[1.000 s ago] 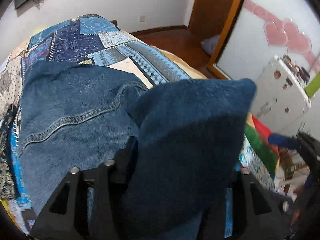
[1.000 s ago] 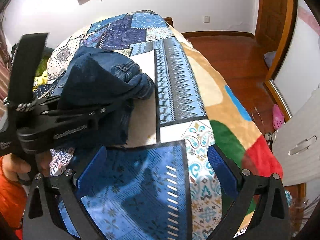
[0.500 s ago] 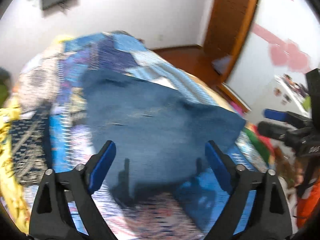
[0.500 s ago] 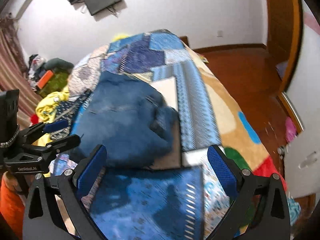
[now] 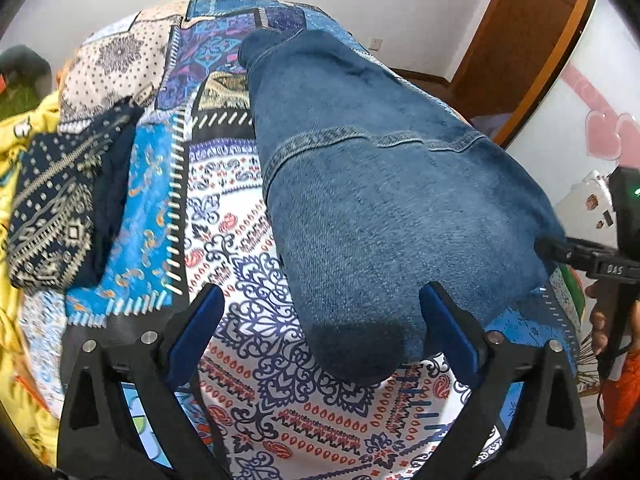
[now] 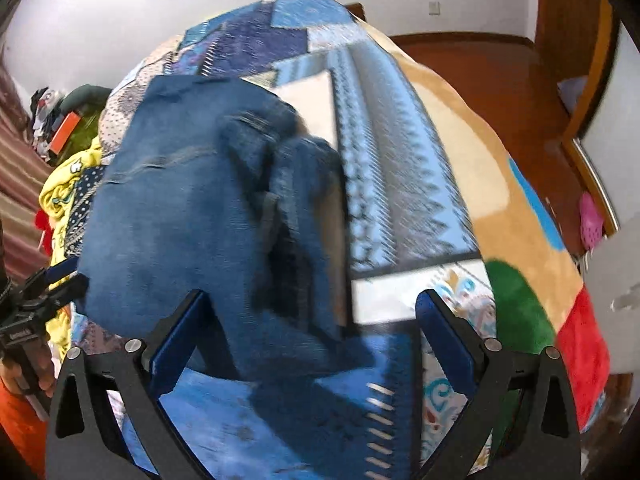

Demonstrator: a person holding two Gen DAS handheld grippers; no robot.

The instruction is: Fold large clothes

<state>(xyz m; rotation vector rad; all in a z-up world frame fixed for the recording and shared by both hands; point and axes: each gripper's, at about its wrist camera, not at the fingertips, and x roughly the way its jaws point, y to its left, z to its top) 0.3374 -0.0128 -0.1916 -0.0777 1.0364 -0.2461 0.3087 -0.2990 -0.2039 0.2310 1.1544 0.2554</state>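
Note:
A blue denim garment (image 5: 380, 184) lies folded on the patchwork bedspread (image 5: 248, 320). In the left wrist view my left gripper (image 5: 324, 336) is open, its blue pads on either side of the garment's near end, holding nothing. In the right wrist view the garment (image 6: 192, 216) lies bunched with a thick fold on its right side. My right gripper (image 6: 308, 340) is open and empty just in front of the garment's near edge. The right gripper also shows at the right edge of the left wrist view (image 5: 560, 248), beside the garment's corner.
A dark patterned cloth (image 5: 60, 200) and a yellow garment (image 5: 12, 152) lie on the bed's left side. A wooden door (image 5: 532, 28) and white cabinet (image 5: 588, 204) stand to the right. The bed's right edge drops to a wooden floor (image 6: 500, 80).
My left gripper has let go of the denim and opened; the fold it held now lies flat on the garment. Both grippers have drawn back toward the garment's near edge.

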